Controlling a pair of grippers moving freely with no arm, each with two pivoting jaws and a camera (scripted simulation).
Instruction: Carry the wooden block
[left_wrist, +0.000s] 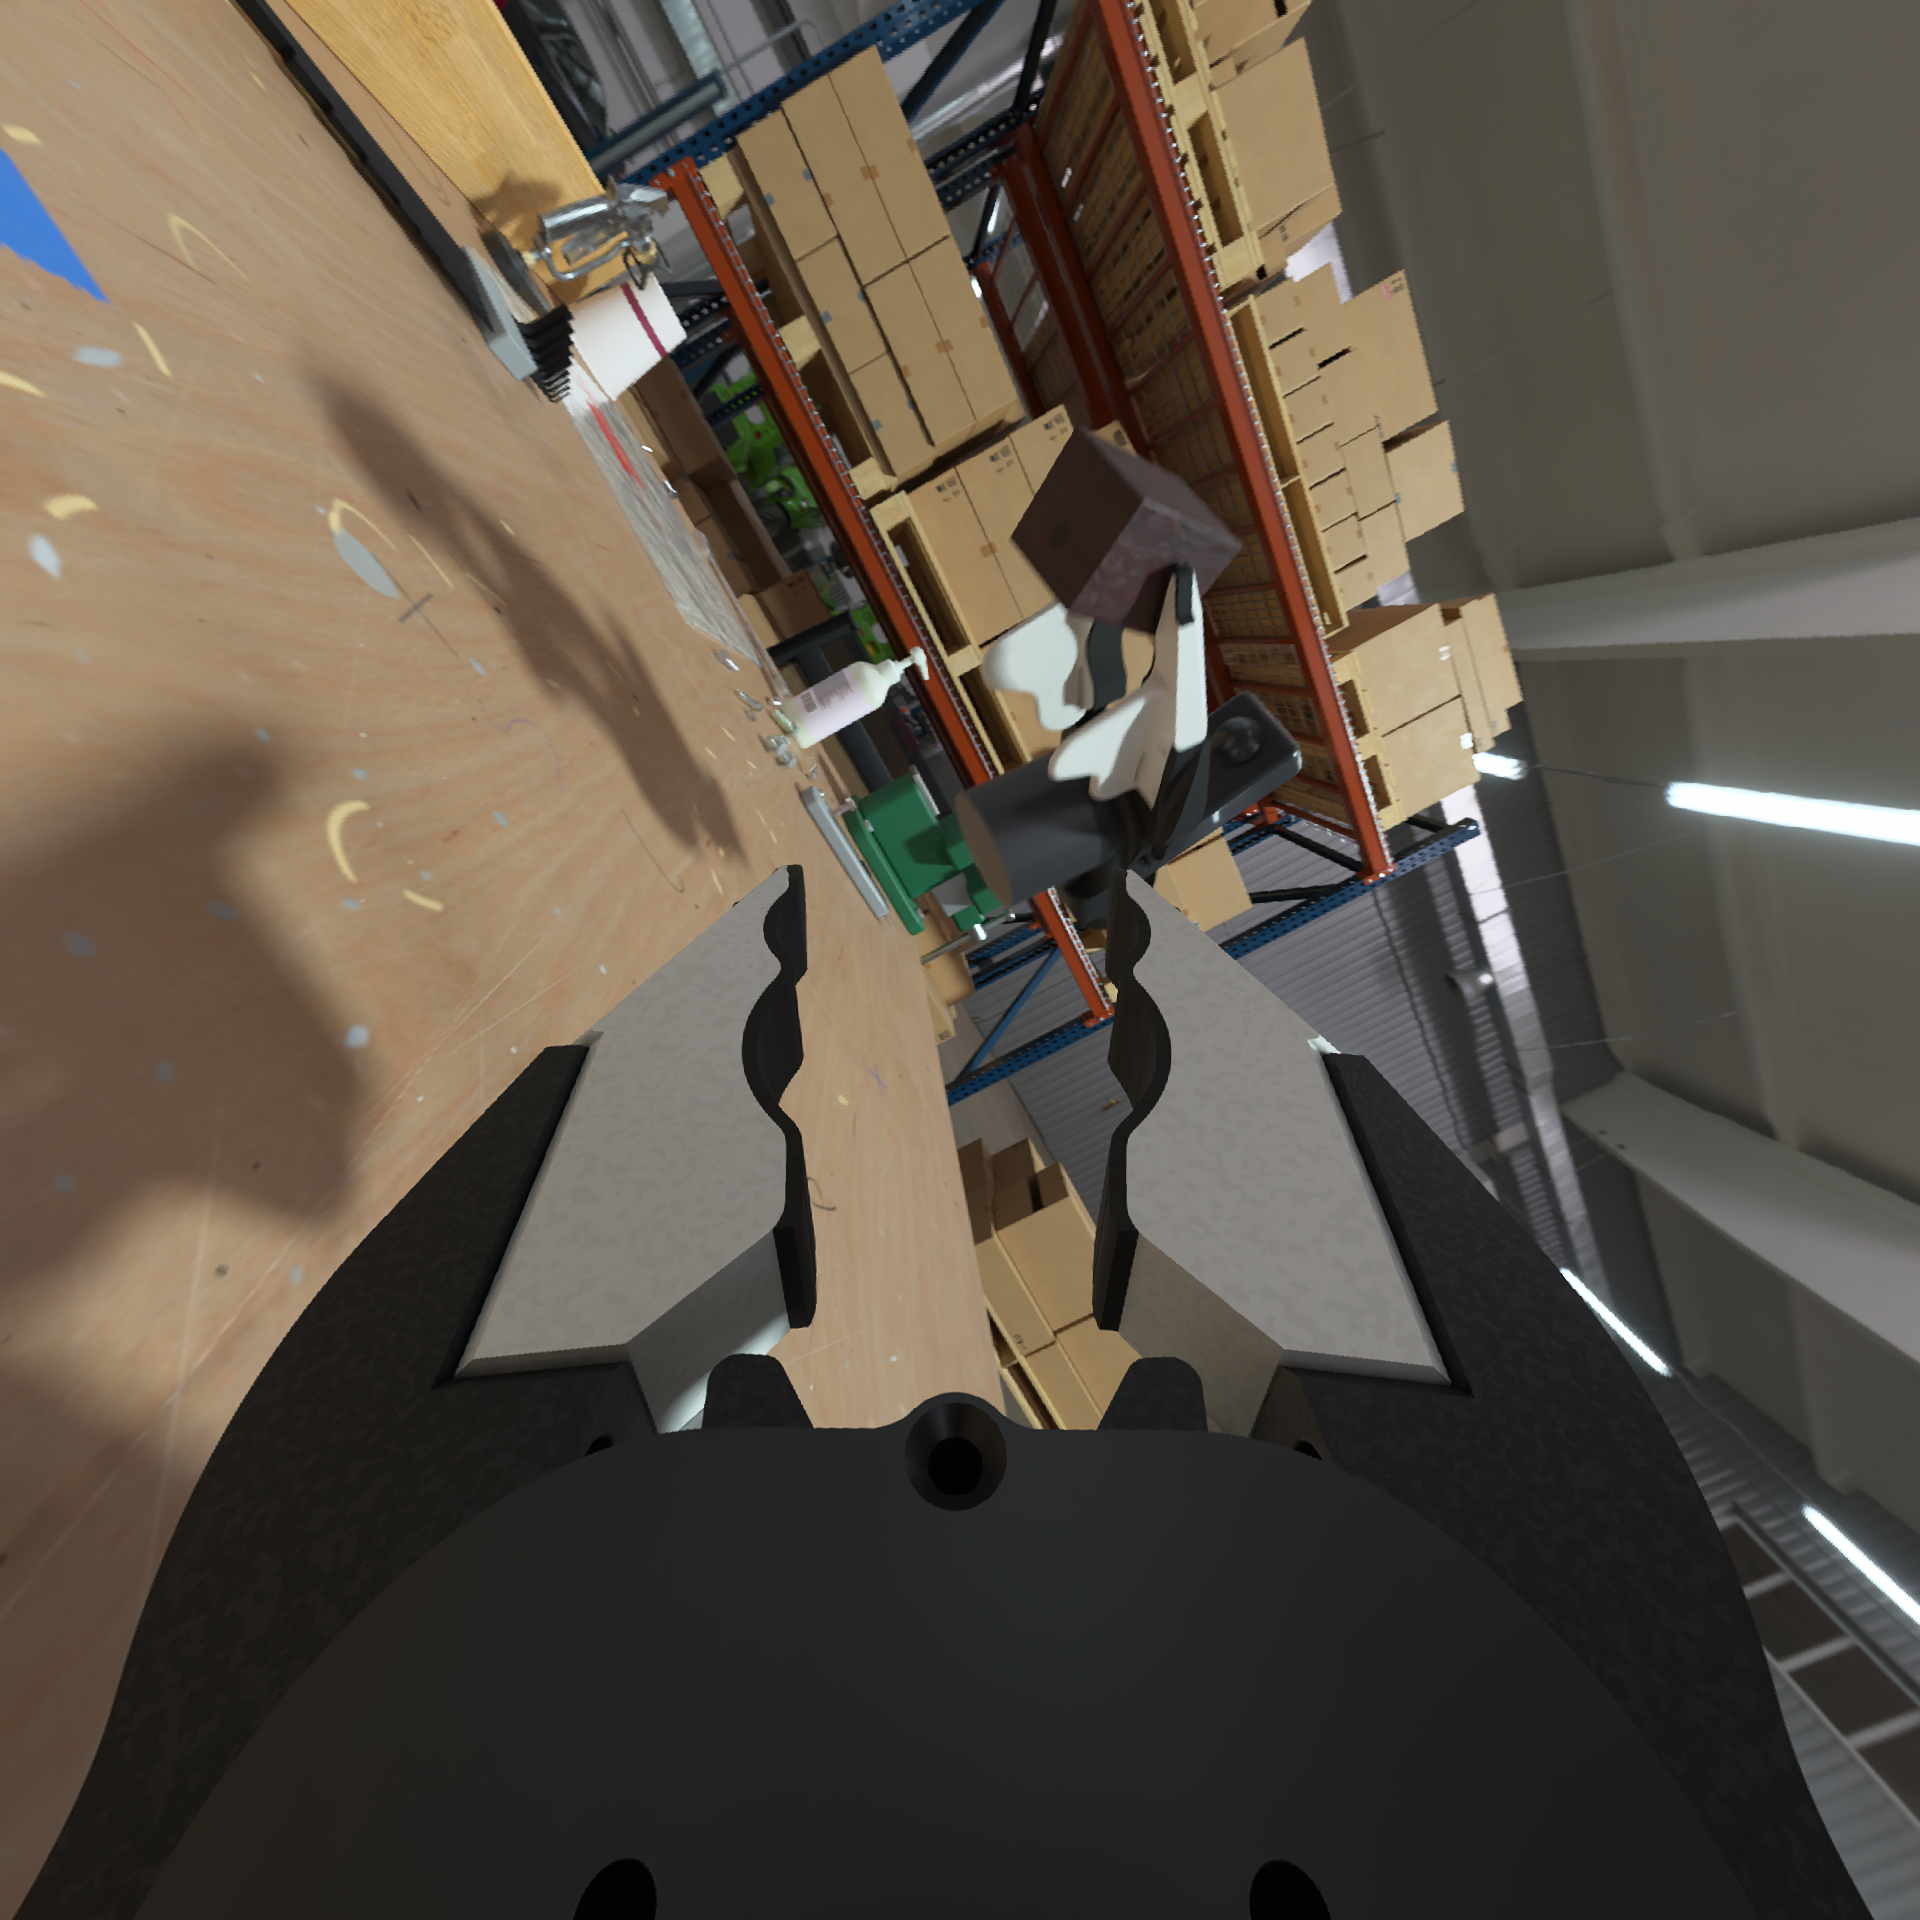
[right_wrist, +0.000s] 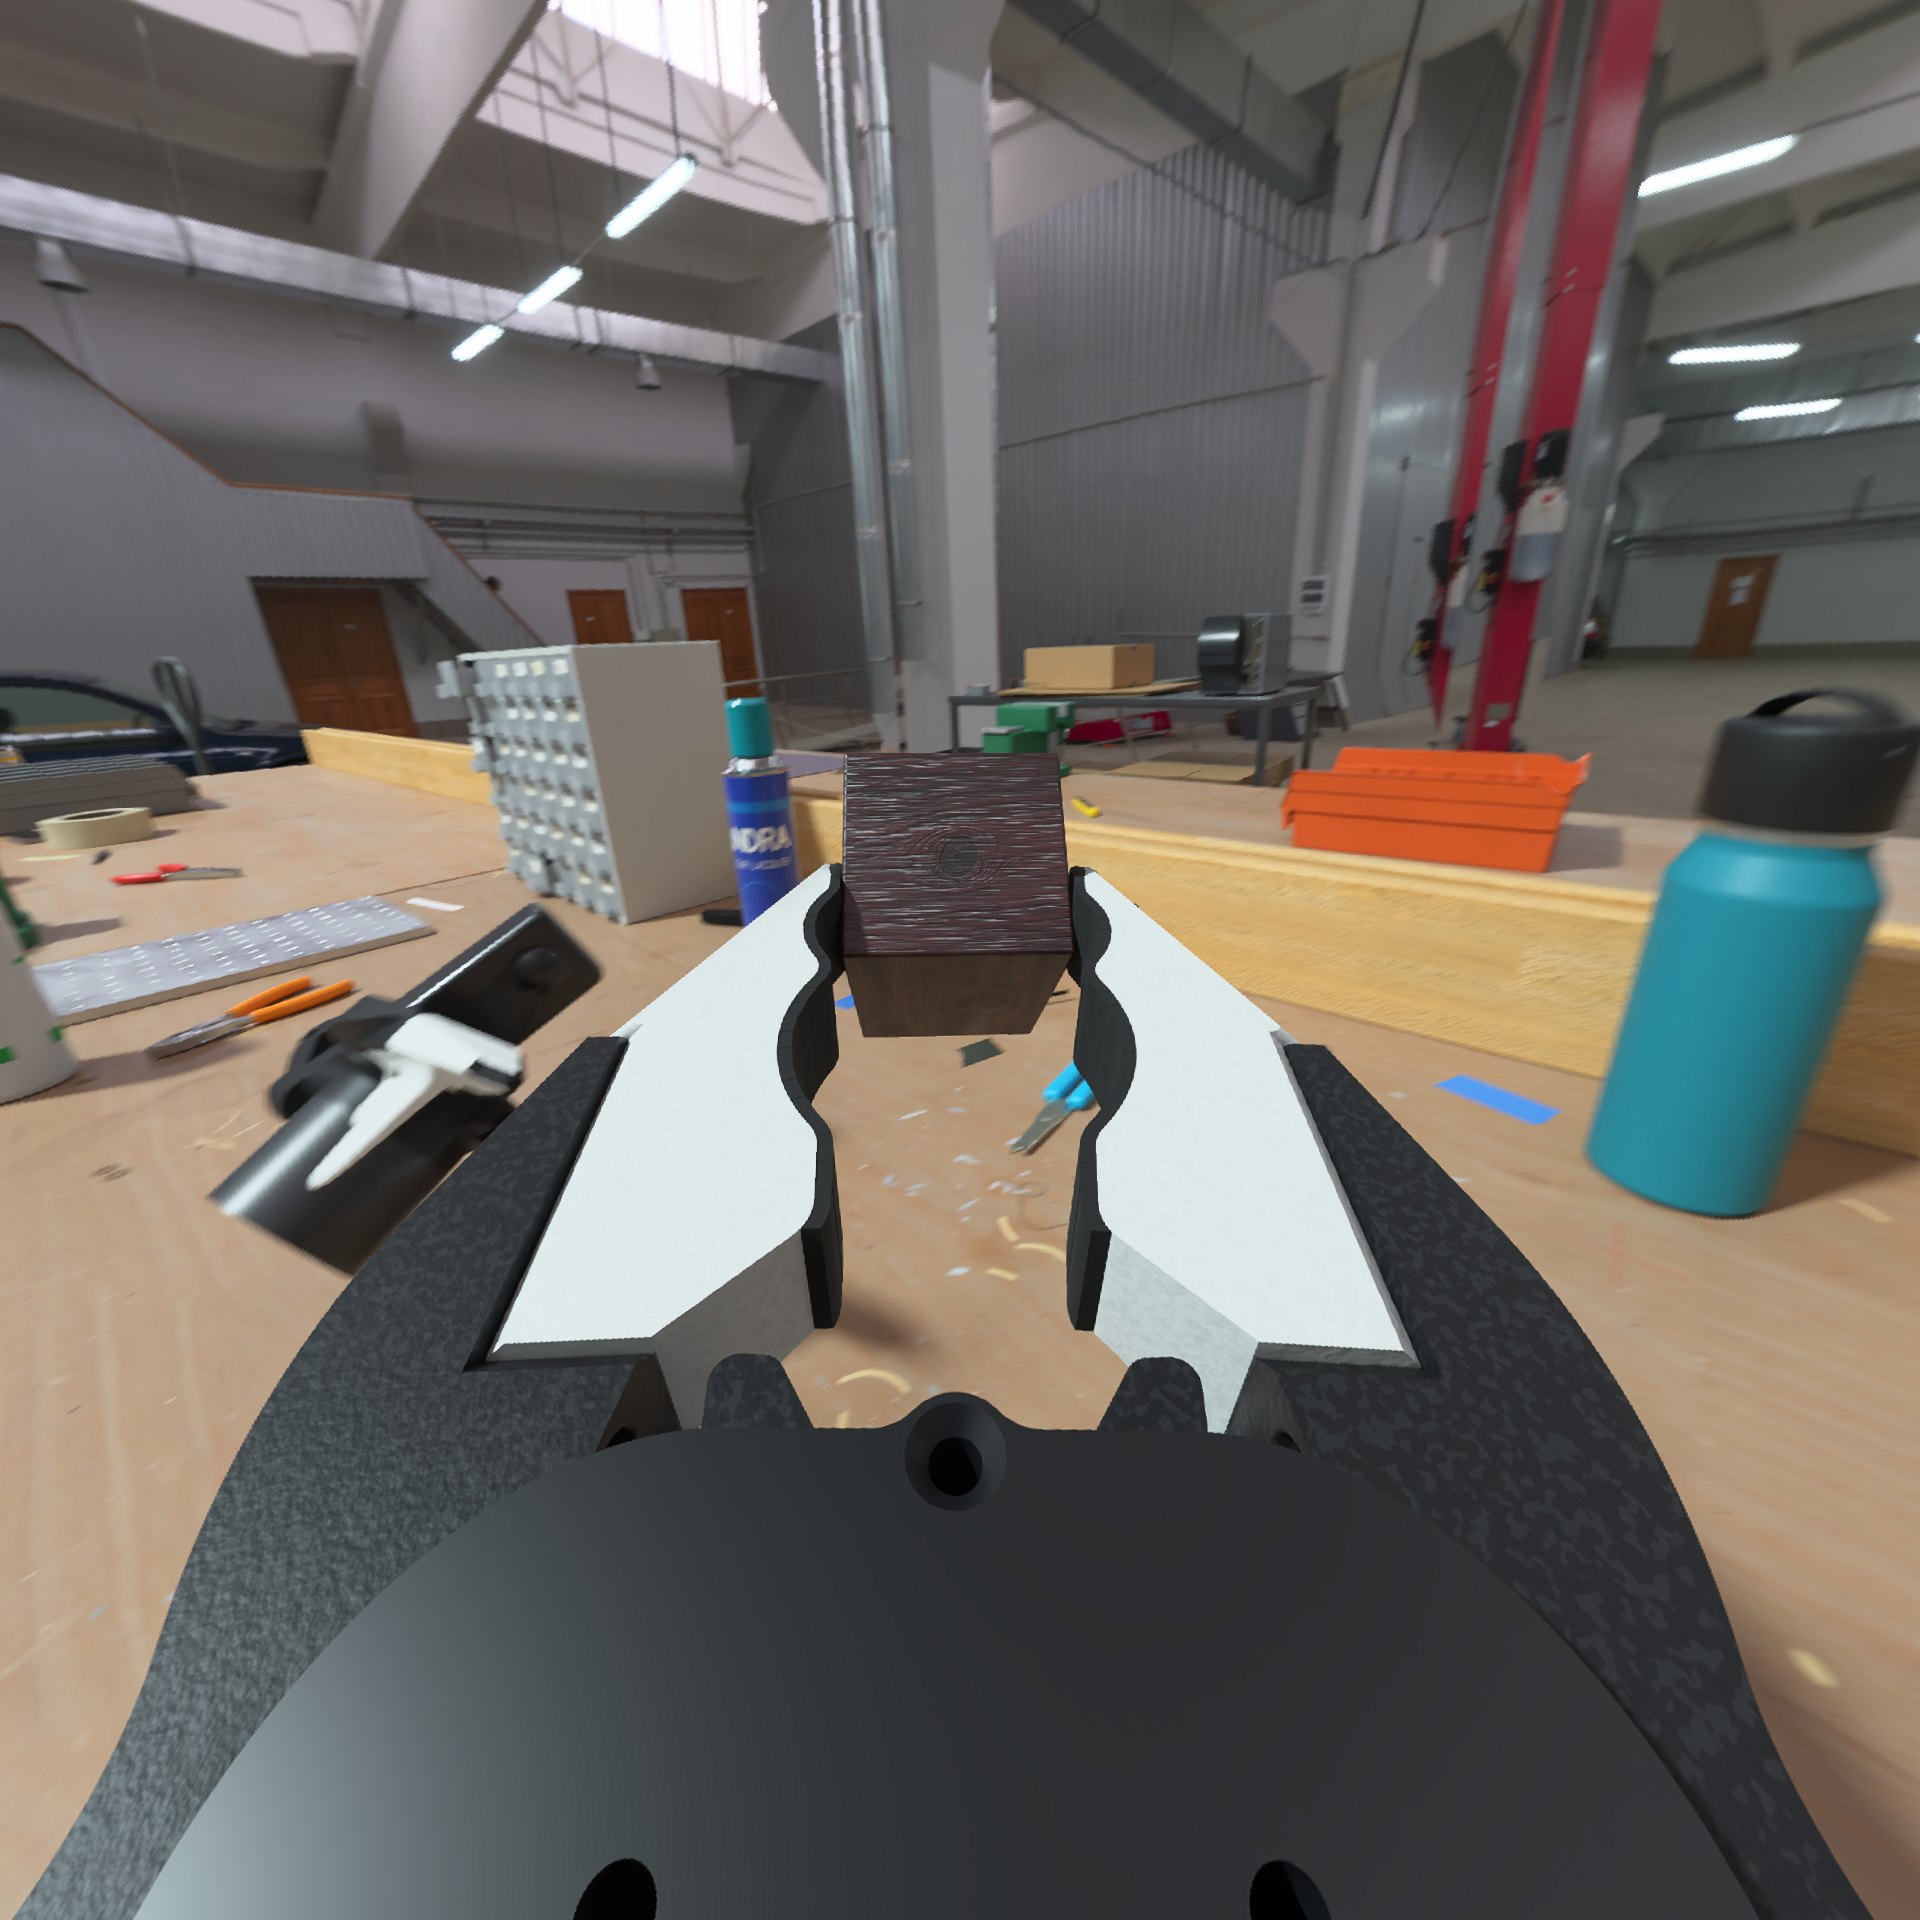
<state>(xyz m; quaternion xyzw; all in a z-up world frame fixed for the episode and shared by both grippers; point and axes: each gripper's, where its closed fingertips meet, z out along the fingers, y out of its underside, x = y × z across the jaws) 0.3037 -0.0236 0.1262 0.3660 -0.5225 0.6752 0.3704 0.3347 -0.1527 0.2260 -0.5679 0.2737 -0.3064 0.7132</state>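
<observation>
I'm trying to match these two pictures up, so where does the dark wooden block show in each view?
Left wrist view: wooden block right of centre, upper half, clamped by the far right hand-held gripper.
Right wrist view: wooden block at centre, between that gripper's fingertips.
Shared landmark: the plywood workbench.

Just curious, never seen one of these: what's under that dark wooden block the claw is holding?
Only air: the wooden block hangs clamped in the right gripper, above the workbench. Below lie shavings and blue-handled pliers. The bench directly behind the block is hidden.
</observation>
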